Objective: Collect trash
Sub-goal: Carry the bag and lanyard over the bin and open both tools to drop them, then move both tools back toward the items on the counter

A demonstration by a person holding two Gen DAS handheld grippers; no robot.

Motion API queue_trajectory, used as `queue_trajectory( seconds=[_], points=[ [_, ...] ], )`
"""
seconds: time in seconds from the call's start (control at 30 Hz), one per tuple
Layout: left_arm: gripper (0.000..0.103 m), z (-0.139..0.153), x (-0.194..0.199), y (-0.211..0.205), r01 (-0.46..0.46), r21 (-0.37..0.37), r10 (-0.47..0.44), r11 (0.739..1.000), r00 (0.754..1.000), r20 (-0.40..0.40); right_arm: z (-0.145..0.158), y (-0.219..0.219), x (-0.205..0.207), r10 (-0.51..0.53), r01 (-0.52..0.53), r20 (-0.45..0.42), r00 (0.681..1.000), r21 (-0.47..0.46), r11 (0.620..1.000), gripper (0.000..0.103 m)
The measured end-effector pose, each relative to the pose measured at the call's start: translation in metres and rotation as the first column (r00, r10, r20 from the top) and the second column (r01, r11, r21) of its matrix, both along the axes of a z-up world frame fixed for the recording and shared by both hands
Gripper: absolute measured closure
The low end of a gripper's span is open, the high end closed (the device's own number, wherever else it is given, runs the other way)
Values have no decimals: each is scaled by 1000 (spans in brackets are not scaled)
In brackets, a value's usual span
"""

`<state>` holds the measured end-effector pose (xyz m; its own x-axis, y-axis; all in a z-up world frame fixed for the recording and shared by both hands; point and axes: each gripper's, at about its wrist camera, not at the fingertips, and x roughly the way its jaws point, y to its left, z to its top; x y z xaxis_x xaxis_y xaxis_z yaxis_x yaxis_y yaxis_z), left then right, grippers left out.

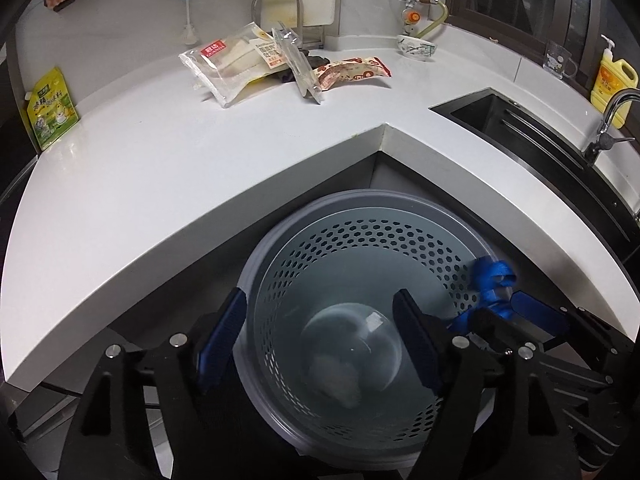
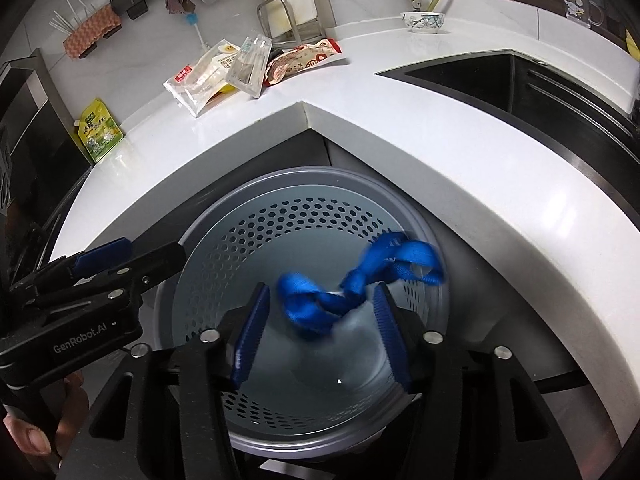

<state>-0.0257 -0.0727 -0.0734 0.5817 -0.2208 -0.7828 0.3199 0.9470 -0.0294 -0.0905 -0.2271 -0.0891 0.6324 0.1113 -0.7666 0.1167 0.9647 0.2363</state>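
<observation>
A grey perforated bin (image 1: pixel 360 196) (image 2: pixel 312 172) stands on the floor in the inner corner of the white counter (image 1: pixel 160 160). My left gripper (image 1: pixel 320 300) (image 2: pixel 156 254) hangs open over it with nothing between its fingers. A clear round plastic container (image 1: pixel 352 348) lies at the bin's bottom. My right gripper (image 2: pixel 322 320) (image 1: pixel 504 308) is over the bin's right side, jaws apart. A blurred blue ribbon (image 2: pixel 360 276) (image 1: pixel 494 276) hangs loose between them. Food wrappers (image 1: pixel 240 68) (image 2: pixel 208 76), a clear one and a red-patterned one (image 1: pixel 352 70) (image 2: pixel 300 60), lie at the back of the counter.
A dark sink (image 1: pixel 500 120) (image 2: pixel 480 76) with a faucet (image 1: pixel 612 112) is set into the counter at right. A small bowl (image 1: pixel 416 46), a glass mug (image 1: pixel 558 58) and a yellow soap bottle (image 1: pixel 614 84) stand behind it. A green pouch (image 1: pixel 50 108) leans at far left.
</observation>
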Motion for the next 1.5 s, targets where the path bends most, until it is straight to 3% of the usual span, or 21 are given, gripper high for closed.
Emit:
queue_trajectory(
  seconds=[1.0, 1.2, 1.5],
  points=[
    [29, 4, 2, 10, -26, -5, 26, 1000, 1000, 1, 4, 2, 0, 13, -13, 5, 1000, -1, 1000, 50],
    [22, 11, 8, 17, -40, -9, 40, 999, 999, 6, 12, 3, 3, 37, -37, 29, 999, -7, 999, 48],
    [13, 42, 34, 36, -94, -37, 97, 995, 992, 81, 36, 1, 26, 50, -48, 83, 995, -26, 998, 46]
  ],
)
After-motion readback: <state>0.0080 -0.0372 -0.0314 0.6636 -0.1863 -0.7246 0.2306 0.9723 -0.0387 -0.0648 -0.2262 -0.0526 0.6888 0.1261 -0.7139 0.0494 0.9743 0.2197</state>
